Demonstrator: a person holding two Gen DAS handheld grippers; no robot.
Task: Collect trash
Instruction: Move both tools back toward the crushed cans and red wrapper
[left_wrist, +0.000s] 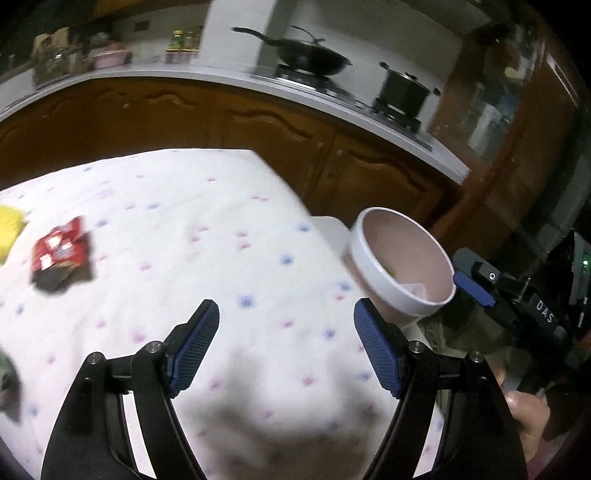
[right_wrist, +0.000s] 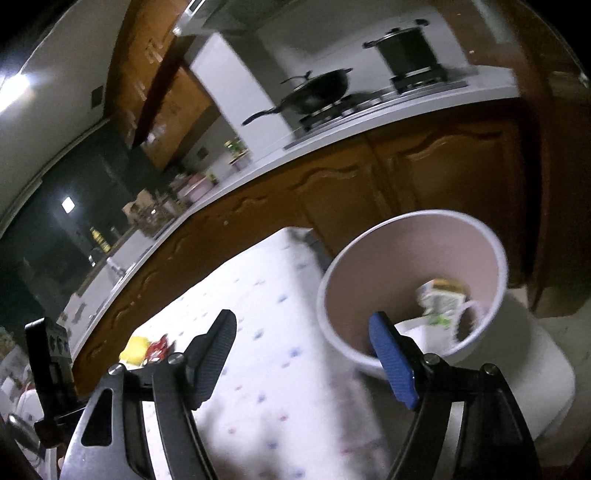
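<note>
Both views, one moment. Your left gripper (left_wrist: 284, 347) stood released, nothing between its blue pads, above the cloth-covered table (left_wrist: 177, 221). Your right gripper (right_wrist: 303, 354) was likewise released and empty, its right finger overlapping the near rim of the bin (right_wrist: 480, 236); whether it touched cannot be told.

Remaining trash: the red wrapper (left_wrist: 61, 254) lay flat on the table toward ten o'clock from the left gripper, well apart from it, with a yellow item (left_wrist: 9, 229) just beyond at the frame edge. The wrapper's long axis appeared to run roughly from nine to three o'clock, though blur leaves this uncertain. In the right wrist view the same pair, red wrapper (right_wrist: 159, 349) and yellow item (right_wrist: 137, 347), sat far off at ten o'clock. By this reading your left hand was the nearer one for the next pick, and the bin (left_wrist: 402, 266) stood at two o'clock from it, tilted mouth toward you.

Only the right wrist view showed the bin's contents: a printed carton (right_wrist: 441, 299) and pale scraps. Only the left wrist view showed a dark item (left_wrist: 7, 384) at the table's eight o'clock edge, too blurred to identify.
</note>
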